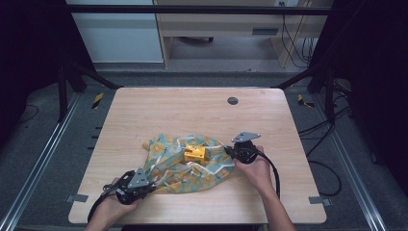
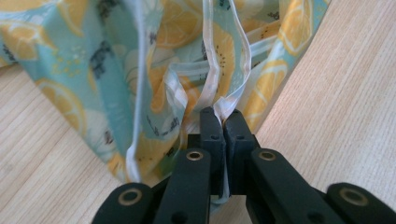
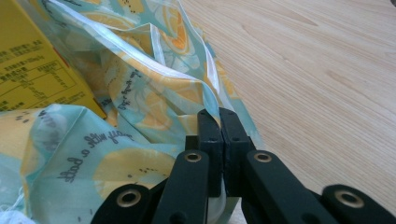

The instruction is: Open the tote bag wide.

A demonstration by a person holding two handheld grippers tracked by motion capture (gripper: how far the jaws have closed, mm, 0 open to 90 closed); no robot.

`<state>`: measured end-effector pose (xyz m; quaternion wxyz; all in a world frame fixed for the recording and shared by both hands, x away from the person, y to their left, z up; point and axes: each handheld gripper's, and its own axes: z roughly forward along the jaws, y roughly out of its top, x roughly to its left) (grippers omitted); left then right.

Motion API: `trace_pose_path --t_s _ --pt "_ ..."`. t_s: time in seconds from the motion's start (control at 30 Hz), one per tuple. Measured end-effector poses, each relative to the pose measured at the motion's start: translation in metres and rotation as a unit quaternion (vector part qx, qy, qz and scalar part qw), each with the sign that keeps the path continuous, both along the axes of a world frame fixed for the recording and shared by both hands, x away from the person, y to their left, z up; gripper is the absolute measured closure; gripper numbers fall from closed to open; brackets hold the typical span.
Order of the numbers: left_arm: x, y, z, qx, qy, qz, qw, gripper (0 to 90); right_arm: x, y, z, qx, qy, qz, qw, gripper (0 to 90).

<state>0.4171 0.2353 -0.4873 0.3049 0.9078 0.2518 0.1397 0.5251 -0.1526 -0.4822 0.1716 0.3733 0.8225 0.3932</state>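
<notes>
On pale wooden table (image 1: pixel 159 103), lemon-print bag (image 1: pixel 173 168), grey floor (image 1: pixel 53 159) around

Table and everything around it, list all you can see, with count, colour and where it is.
Table: one, light wood, centre.
Cloth: one, teal with yellow lemon print and pale edging, crumpled on the near half of the table.
Box: one, yellow, sitting on the cloth.
Round plug: one, dark grey, far side of the tabletop.
Cables: several, black, on the floor to the right.
Left tool: one, black, near left, shut on the cloth's pale edging.
Right tool: one, black, right side, shut on the cloth's edge.
</notes>
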Motion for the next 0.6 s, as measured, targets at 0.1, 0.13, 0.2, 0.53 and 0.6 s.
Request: trace_pose_path --t_s 0.1,0.13,0.2,0.53,0.6 --pt "0.0 0.001 0.0 0.001 0.001 0.003 1.0 88.3 0.001 -0.001 -0.001 0.002 0.001 -0.005 1.0 89.4" --pt "-0.001 0.002 0.0 0.001 0.001 0.004 1.0 88.3 0.001 -0.002 -0.001 0.002 0.002 -0.009 1.0 89.5" --pt "-0.001 0.003 0.0 0.0 0.001 0.007 1.0 88.3 0.001 -0.004 -0.001 0.003 0.003 -0.01 0.9999 89.5" --pt "-0.003 0.005 0.002 0.003 0.001 0.007 1.0 88.7 0.003 -0.011 -0.001 0.008 -0.002 -0.017 0.9998 89.5" --pt "-0.004 0.005 0.002 0.004 -0.001 0.007 1.0 88.7 0.003 -0.011 -0.001 0.009 -0.003 -0.019 0.9998 89.5"
